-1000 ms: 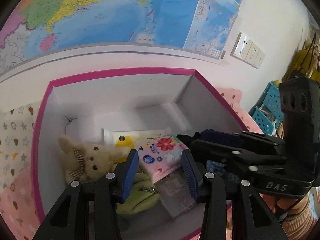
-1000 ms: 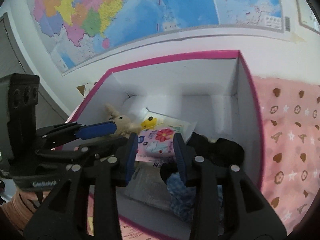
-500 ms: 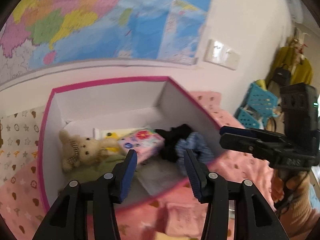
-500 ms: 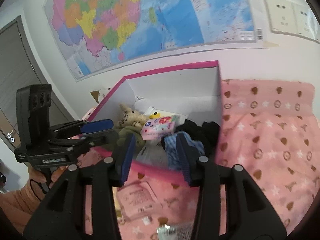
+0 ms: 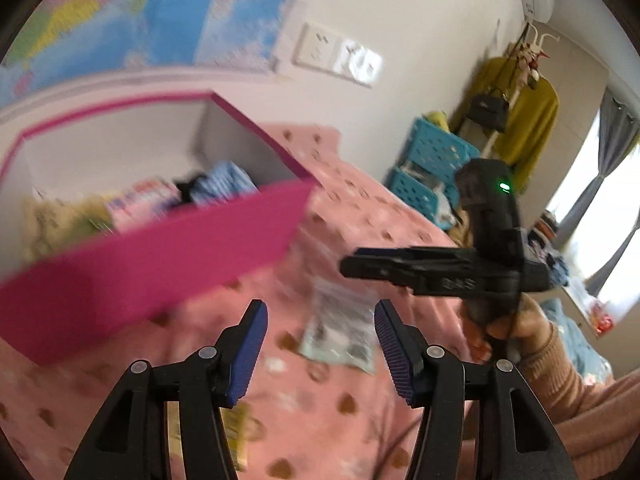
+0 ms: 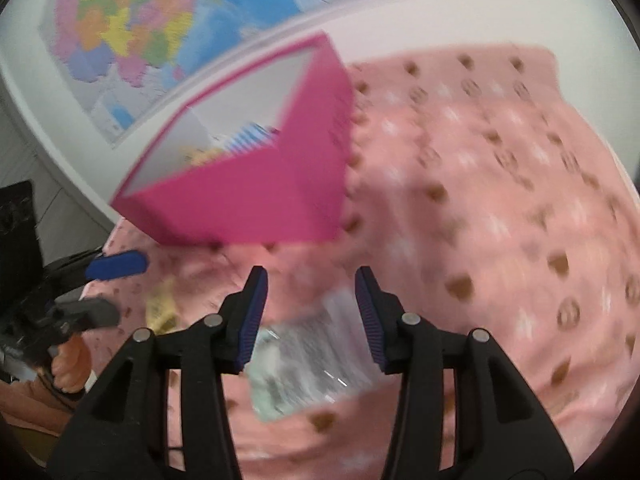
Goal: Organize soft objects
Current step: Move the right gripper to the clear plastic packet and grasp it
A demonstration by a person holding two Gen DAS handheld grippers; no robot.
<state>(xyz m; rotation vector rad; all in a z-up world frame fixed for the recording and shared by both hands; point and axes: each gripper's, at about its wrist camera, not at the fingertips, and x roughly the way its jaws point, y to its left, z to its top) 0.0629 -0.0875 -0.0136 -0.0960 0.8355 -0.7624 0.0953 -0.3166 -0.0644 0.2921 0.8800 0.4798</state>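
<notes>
A pink box with white inner walls stands on the pink patterned cloth, against the wall; it also shows in the right wrist view. Inside I see a blue striped cloth, a pink tissue pack and blurred plush items. A clear plastic packet lies on the cloth in front of the box; it also shows in the right wrist view. My left gripper is open and empty, just before the packet. My right gripper is open and empty, above the packet; it also shows in the left wrist view.
A yellow packet lies on the cloth at the left of the clear one. Blue plastic crates and a coat rack with yellow clothing stand at the right. A map hangs on the wall behind the box.
Both grippers have pulled back out of the box and swung down and to the right, over the cloth in front of it. The clear packet now lies before both. The frames are motion-blurred.
</notes>
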